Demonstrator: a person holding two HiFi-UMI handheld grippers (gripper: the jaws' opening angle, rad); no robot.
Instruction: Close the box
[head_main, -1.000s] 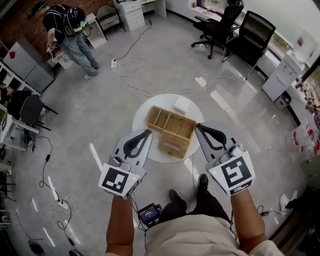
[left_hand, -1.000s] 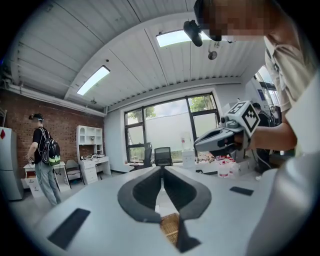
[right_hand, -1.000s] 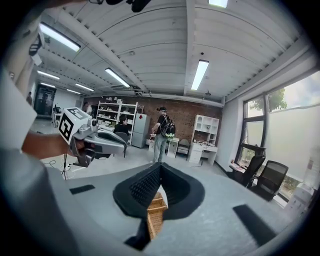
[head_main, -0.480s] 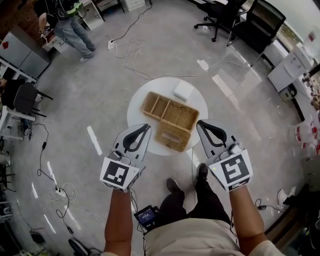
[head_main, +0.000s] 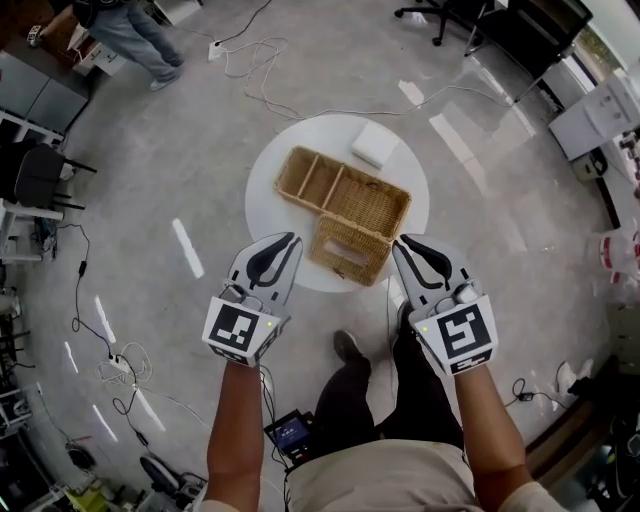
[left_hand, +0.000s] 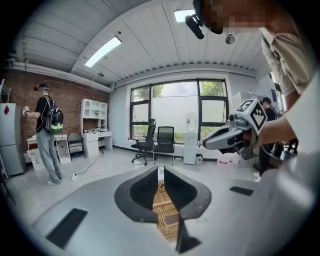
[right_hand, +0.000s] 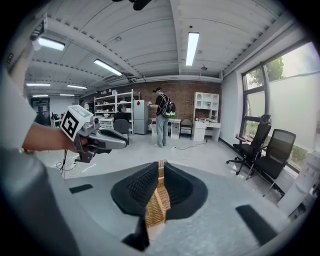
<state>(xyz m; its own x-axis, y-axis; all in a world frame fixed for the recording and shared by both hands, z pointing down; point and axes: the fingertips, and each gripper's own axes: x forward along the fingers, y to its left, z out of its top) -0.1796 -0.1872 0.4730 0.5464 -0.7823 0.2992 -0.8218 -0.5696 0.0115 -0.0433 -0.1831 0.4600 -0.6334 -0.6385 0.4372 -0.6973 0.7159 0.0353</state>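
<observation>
Evidently, since the wicker box (head_main: 345, 198) sits open mid-way on the table (head_main: 275, 165), lid (head_main: 348, 251) flopped toward 6 o'clock, the clenched left hand-held gripper (head_main: 291, 240) and right hand-held gripper (head_main: 399, 243), empty jaws opening, flank that lid to lift it

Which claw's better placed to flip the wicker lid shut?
Right, probably: the right claw sits at the edge of the open lid with jaws opening, nothing pressed between them; the left claw is equally near but shut.
</observation>
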